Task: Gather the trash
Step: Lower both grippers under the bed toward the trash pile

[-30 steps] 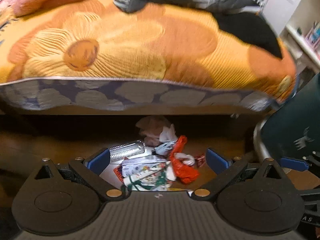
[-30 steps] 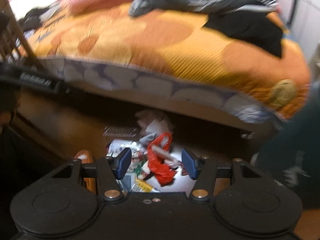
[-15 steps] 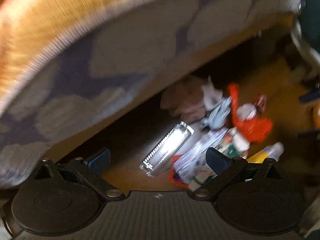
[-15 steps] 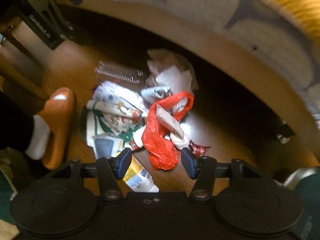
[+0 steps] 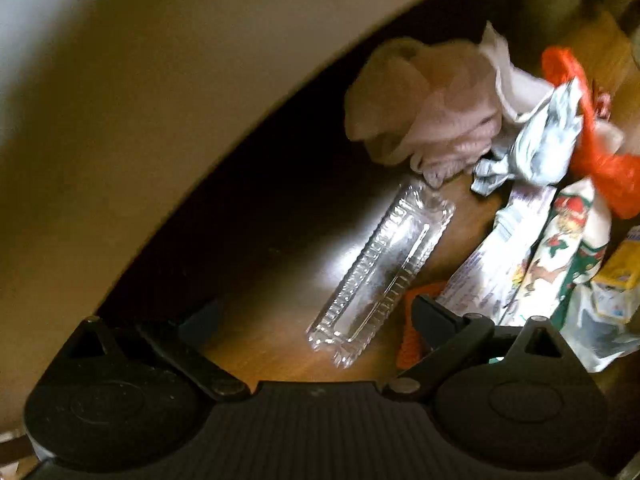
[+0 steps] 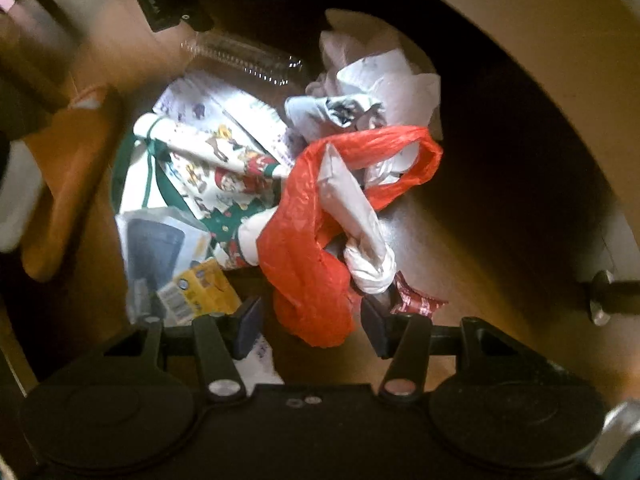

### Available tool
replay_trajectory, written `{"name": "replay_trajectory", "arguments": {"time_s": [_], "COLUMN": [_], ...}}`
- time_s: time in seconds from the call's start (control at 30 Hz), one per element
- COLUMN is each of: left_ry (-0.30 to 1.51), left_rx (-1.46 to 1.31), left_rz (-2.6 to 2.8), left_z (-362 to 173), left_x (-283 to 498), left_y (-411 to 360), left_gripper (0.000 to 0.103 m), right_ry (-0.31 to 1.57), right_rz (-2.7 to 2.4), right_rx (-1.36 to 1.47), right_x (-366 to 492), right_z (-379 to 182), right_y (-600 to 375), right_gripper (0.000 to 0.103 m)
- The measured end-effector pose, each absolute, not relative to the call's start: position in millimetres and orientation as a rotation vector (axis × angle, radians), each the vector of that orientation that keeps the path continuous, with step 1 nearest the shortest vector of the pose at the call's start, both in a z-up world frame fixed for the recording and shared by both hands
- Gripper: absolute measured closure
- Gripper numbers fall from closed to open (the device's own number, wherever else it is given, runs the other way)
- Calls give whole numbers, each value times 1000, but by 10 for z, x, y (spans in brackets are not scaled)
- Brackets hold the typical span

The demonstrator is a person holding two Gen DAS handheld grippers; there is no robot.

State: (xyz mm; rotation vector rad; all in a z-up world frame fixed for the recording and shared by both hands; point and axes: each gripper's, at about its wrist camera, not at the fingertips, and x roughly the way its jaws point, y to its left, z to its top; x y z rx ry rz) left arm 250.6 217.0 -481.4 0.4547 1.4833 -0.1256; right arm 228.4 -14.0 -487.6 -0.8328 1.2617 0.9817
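Trash pile (image 6: 248, 168) is heaped on floor (image 6: 460, 248) by bed edge (image 6: 560, 60). Plastic bag (image 6: 304, 256) lies on pile's right side w/ tissue wad (image 6: 384, 76) behind it, nearer bed. Plastic tray (image 5: 380, 272) is set left of tissue wad. Slipper (image 6: 68, 176) sits left of pile.

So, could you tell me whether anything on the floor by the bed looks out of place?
Yes: a heap of litter lies on the wooden floor at the bed's edge: a red plastic bag, crumpled paper, printed wrapping and a clear plastic tray.
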Motion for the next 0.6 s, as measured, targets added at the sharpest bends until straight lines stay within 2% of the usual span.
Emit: {"name": "replay_trajectory", "arguments": {"time_s": [0.37, 0.57, 0.6], "left_ry": [1482, 1494, 1495], "left_rx": [558, 529, 521], "left_rz": [-244, -251, -255], "left_z": [-5534, -5747, -5793], "left_x": [2593, 2658, 2637], "left_y": [1993, 1966, 1954], "left_gripper": [3, 21, 27], "right_ry": [1249, 1227, 1225], "right_rz": [1017, 1016, 1017], "right_rx": [-870, -886, -890], "right_x": [2286, 2298, 2303], "right_z": [-5222, -5372, -5389], "right_y": [-44, 13, 17], "right_gripper": [50, 52, 56]}}
